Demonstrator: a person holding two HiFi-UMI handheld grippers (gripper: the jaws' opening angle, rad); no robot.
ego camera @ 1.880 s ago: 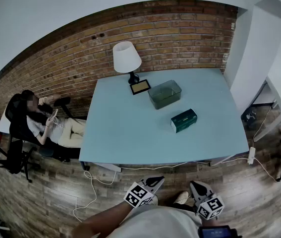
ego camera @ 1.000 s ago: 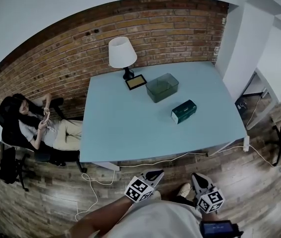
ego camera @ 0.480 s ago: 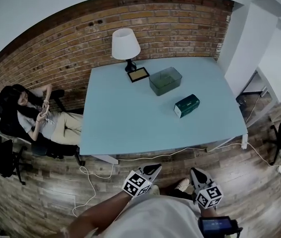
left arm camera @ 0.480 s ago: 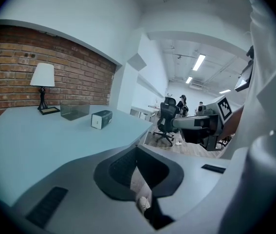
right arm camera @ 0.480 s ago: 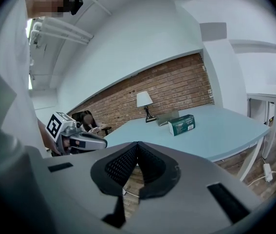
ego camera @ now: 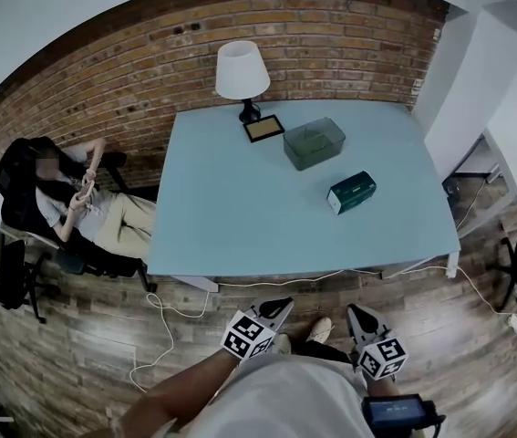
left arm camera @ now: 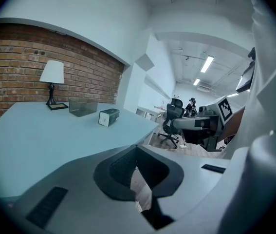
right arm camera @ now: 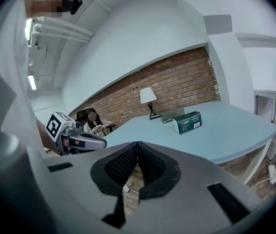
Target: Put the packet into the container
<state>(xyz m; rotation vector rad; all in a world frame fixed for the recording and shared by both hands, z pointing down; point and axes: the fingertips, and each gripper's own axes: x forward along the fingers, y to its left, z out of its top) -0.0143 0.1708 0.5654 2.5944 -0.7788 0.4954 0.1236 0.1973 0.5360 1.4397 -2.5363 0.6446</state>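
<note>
Packet (ego camera: pixel 351 192) lies flat on the counter (ego camera: pixel 240 213), near the container (ego camera: pixel 314 143) but not touching it, on the side toward the counter's right edge. Left gripper (ego camera: pixel 282 303) and right gripper (ego camera: pixel 354 311) are both held low, well apart from the counter. Both sets of jaws are closed tip to tip with nothing between them. Risks, my read: reaching in with the jaws shut would shove the packet toward the right edge instead of gripping it. The packet looks close to the container's opening in length, so a tilted drop could hang on the rim. The clear container looks light, and a bump could slide it into the picture frame (ego camera: pixel 264 129) or lamp (ego camera: pixel 242 71). The floor cable (ego camera: pixel 267 286) along the counter's near edge is a snag on step-in.
</note>
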